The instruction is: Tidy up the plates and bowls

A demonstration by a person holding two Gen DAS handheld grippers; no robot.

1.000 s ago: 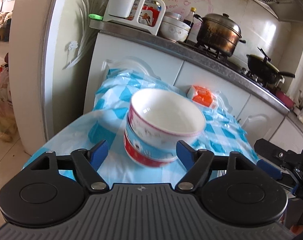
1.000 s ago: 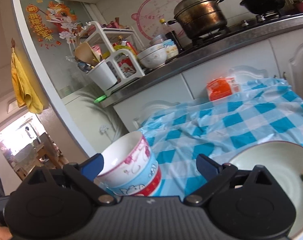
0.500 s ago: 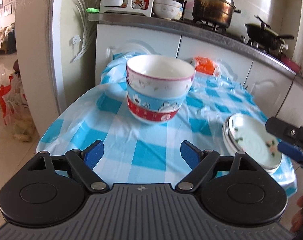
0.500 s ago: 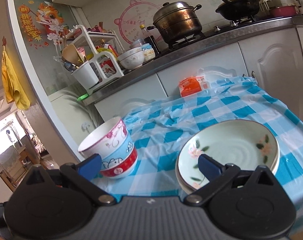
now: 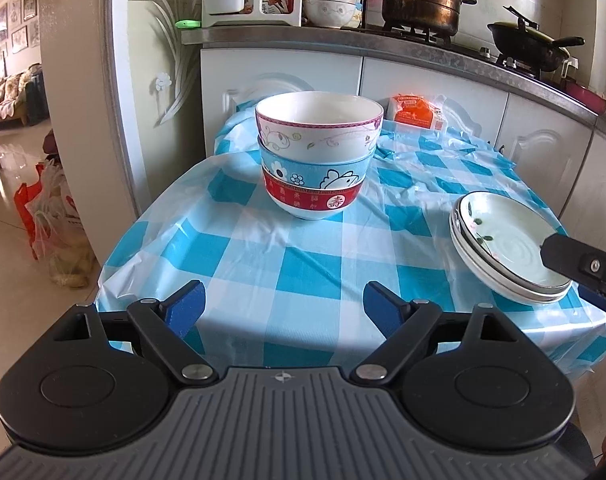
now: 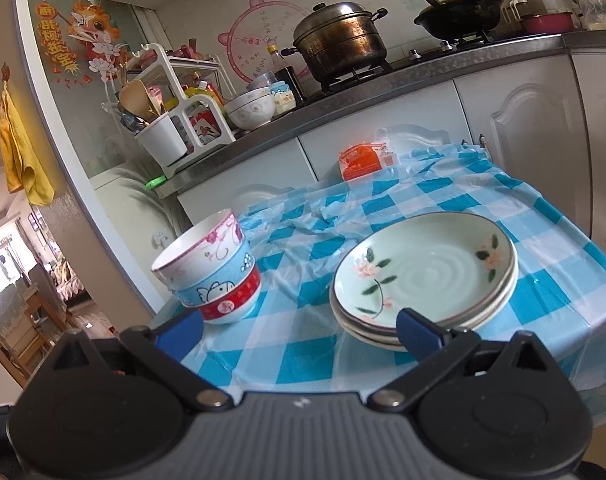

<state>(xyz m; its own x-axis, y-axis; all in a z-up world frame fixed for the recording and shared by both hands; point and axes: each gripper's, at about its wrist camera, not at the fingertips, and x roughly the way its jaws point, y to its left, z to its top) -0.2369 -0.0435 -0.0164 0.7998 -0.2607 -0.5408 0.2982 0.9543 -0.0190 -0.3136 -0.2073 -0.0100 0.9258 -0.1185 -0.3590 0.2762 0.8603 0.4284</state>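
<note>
A stack of three bowls (image 5: 317, 156) (image 6: 211, 276), white on blue on red, stands upright on the blue-checked tablecloth (image 5: 303, 264). To its right sits a stack of pale green flowered plates (image 5: 503, 240) (image 6: 423, 276) near the table's front right corner. My left gripper (image 5: 283, 304) is open and empty, hanging over the table's near edge well short of the bowls. My right gripper (image 6: 299, 334) is open too, nothing between its fingers, its right fingertip (image 6: 417, 334) just in front of the plates' rim. In the left wrist view one finger (image 5: 571, 258) of the right gripper overlaps the plates.
An orange packet (image 5: 417, 112) lies at the table's far edge against white cabinets. The counter (image 5: 383, 40) behind holds a utensil rack, bowls, a steel pot and a black wok. A wall edge and bags on the floor (image 5: 51, 216) are to the left.
Both grippers have pulled back from the table: the bowls, first right between the left fingers, now stand well ahead, and the whole plate stack has come into the right wrist view.
</note>
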